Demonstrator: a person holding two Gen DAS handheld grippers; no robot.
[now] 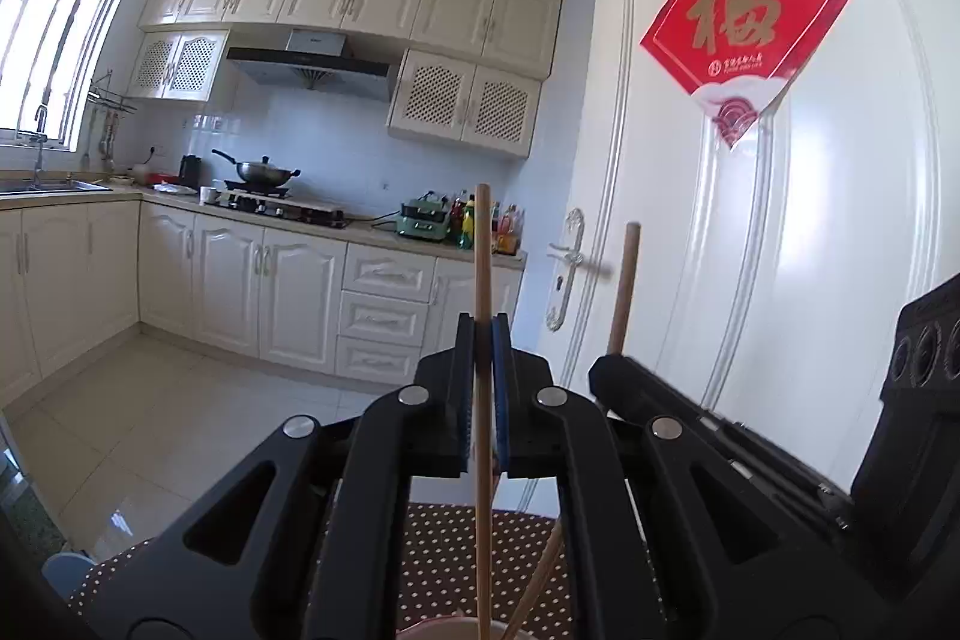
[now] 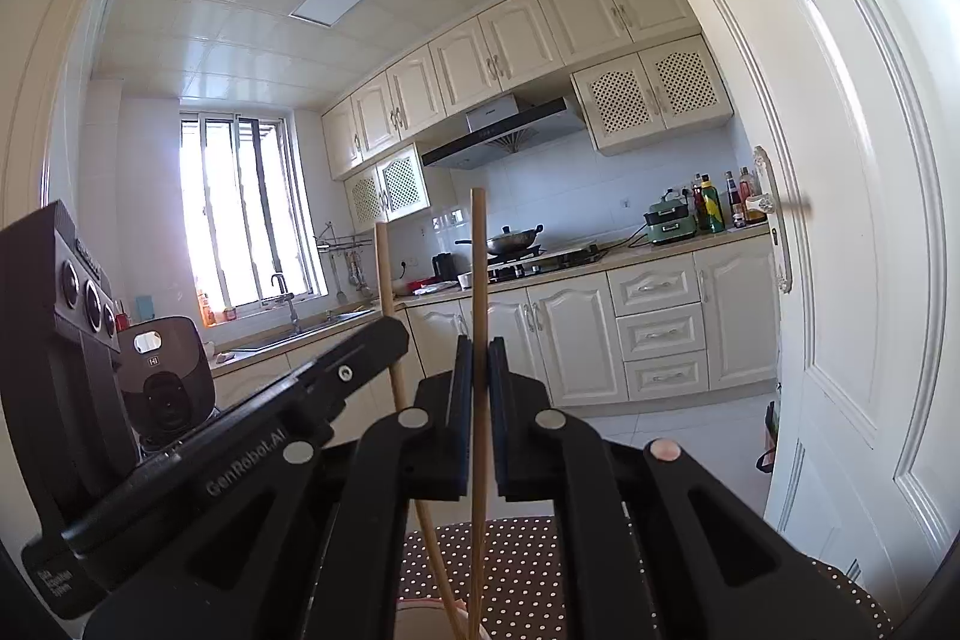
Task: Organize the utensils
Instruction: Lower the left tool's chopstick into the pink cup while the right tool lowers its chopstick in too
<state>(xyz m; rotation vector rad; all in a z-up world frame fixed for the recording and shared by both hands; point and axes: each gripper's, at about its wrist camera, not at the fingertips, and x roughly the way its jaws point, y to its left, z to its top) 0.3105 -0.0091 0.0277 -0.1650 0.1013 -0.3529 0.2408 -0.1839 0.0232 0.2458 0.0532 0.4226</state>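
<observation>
Brown cloth (image 1: 444, 550) (white dots), tan chopsticks (image 1: 483, 280), black tongs (image 1: 483, 340).

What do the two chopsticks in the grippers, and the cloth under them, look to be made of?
Left gripper's chopstick: likely bamboo or wood, matte pale tan, unlacquered. Right gripper's chopstick: the same look. Tablecloth: probably fabric or vinyl, brown with white dots; the finish is hard to tell.

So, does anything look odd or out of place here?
Nothing looks spilled or damaged. The left gripper and the right gripper each hold one chopstick upright over the dotted cloth, its lower end reaching a cup rim.
</observation>
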